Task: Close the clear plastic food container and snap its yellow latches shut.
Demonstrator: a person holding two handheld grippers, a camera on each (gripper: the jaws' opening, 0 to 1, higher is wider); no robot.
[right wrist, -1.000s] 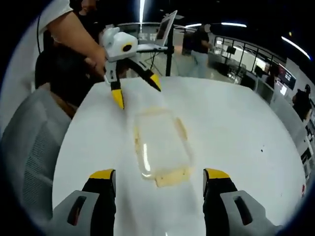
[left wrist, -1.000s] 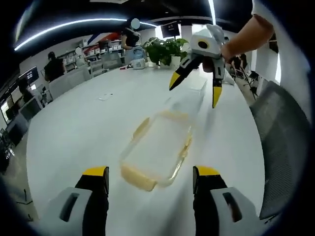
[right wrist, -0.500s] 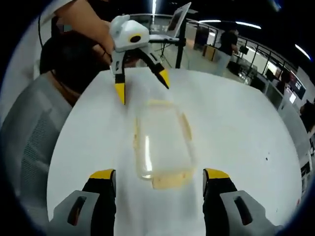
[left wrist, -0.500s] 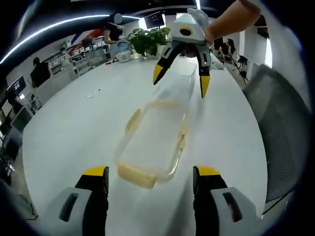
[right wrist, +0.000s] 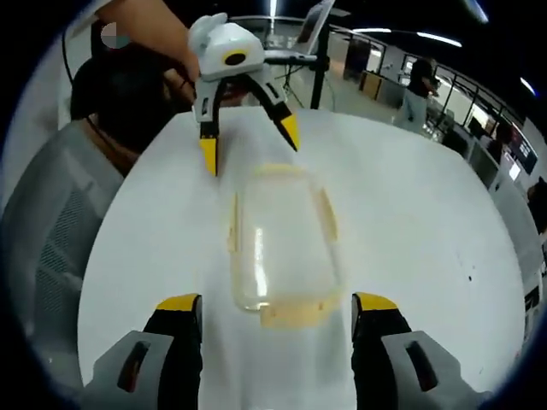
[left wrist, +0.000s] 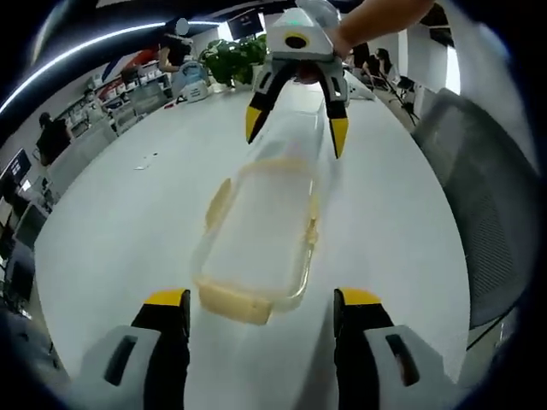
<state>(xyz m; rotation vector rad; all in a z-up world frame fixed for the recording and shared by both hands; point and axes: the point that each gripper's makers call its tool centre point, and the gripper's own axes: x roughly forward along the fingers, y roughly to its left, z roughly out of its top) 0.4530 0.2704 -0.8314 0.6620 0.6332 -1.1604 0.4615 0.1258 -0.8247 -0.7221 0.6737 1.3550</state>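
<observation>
The clear rectangular plastic food container with pale yellow latches is laid flat on the round white table between the 2 grippers, the left gripper and right gripper, whose jaws are held apart at opposite ends, probably so that both end latches can be reached.

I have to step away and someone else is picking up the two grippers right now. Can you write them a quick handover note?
Left gripper: open, empty, at one short end of the clear container.
Right gripper: open, empty, at the opposite short end.
The container lies flat on the white table, lengthwise between the two grippers, neither touching it.
Done: the lid appears to sit on the container.
Left: the yellow latches look unsnapped; press each one down, starting with the end latch nearest each gripper.
</observation>
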